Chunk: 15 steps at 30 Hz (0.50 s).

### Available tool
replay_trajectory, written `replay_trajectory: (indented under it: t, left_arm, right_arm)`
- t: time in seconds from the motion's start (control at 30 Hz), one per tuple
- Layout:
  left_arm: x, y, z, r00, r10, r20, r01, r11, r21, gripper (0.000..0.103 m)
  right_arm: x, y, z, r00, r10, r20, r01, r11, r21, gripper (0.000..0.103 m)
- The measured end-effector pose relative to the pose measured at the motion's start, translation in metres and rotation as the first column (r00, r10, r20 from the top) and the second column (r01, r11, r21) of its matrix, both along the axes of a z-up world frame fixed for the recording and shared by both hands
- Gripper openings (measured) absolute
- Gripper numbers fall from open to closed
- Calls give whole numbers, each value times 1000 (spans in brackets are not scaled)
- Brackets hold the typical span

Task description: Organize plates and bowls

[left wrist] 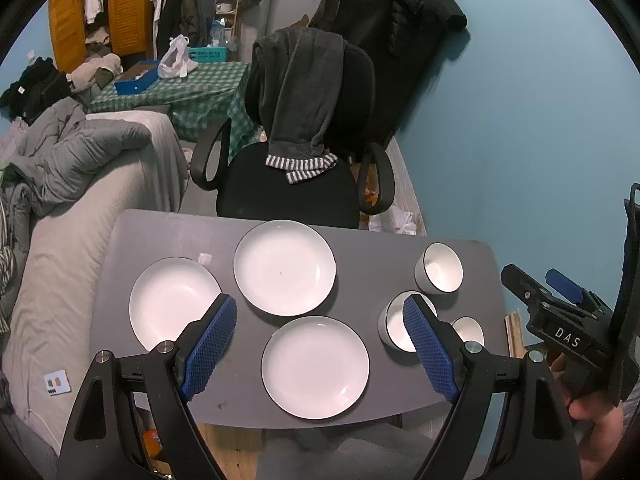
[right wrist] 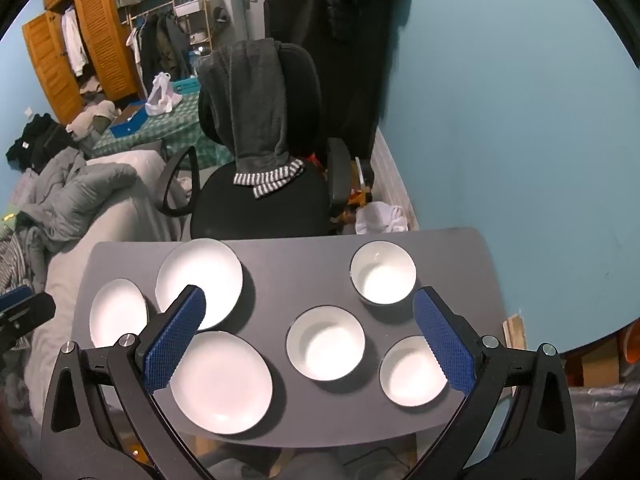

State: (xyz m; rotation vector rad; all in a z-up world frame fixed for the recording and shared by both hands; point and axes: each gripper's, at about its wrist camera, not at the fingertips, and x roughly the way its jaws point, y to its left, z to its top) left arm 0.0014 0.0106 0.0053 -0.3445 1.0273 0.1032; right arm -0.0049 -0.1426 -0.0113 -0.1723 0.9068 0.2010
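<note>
Risk is sitting mostly in how close the crockery is lying on the table (right wrist: pixel 288 276). I am holding the left gripper (left wrist: pixel 320 344) with fingers spread wide and nothing between them; the near plate (left wrist: pixel 315 367) is lying just below the gap, the far plate (left wrist: pixel 284 267) ahead of it, and the left plate (left wrist: pixel 168 300) is running under the left pad (left wrist: pixel 210 344). The plates are lying flat with thin rims, so a pad coming down at a poor angle may be skidding off the glaze or nudging one plate into its neighbour. The near plate is also sitting close to the table's front edge, where a push could be tipping it off.

I am keeping the right gripper (right wrist: pixel 310 340) released too, grasping nothing, with the middle bowl (right wrist: pixel 325 343) between the fingers, the far bowl (right wrist: pixel 383 272) ahead and the near bowl (right wrist: pixel 412 372) partly behind the right pad (right wrist: pixel 442 350). Stacking bowls off-centre could be chipping a rim.

From the left camera the right pad is covering much of two bowls, and I cannot tell whether they are touching. The small pale scrap (left wrist: pixel 205 258) beyond the left plate is probably paper.
</note>
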Motion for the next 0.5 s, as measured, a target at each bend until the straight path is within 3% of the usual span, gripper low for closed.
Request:
replay_trajectory:
  t: [0.5]
  left_arm:
    - [-1, -1, -2, 1000, 0, 2, 0, 1000, -2, 86]
  right_arm:
    - [-5, 1, 1, 1000, -9, 1, 9, 1000, 4, 102]
